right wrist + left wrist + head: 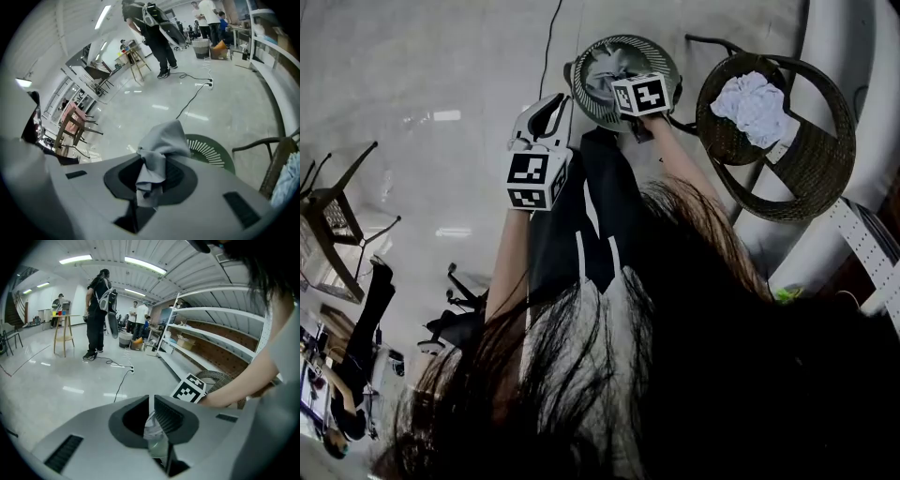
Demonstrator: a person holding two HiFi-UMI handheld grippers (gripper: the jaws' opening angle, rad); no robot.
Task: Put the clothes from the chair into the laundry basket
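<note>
Head view: two grippers work over a glossy pale floor (441,84). The right gripper (628,86) hangs above the one green laundry basket (664,54). The left gripper (551,105) is beside it. One wicker chair (825,108) holds one white bundle of clothes (755,106).

Left gripper view: its jaws are drawn together. One steel shelving unit (211,333) lines the hall, and several people stand there.

Right gripper view: the jaws pinch one grey garment (157,157) just above the basket (213,151).

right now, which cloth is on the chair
The white cloth, bunched on the chair seat. The grey cloth is pinched in the right tongs, by the basket.
</note>
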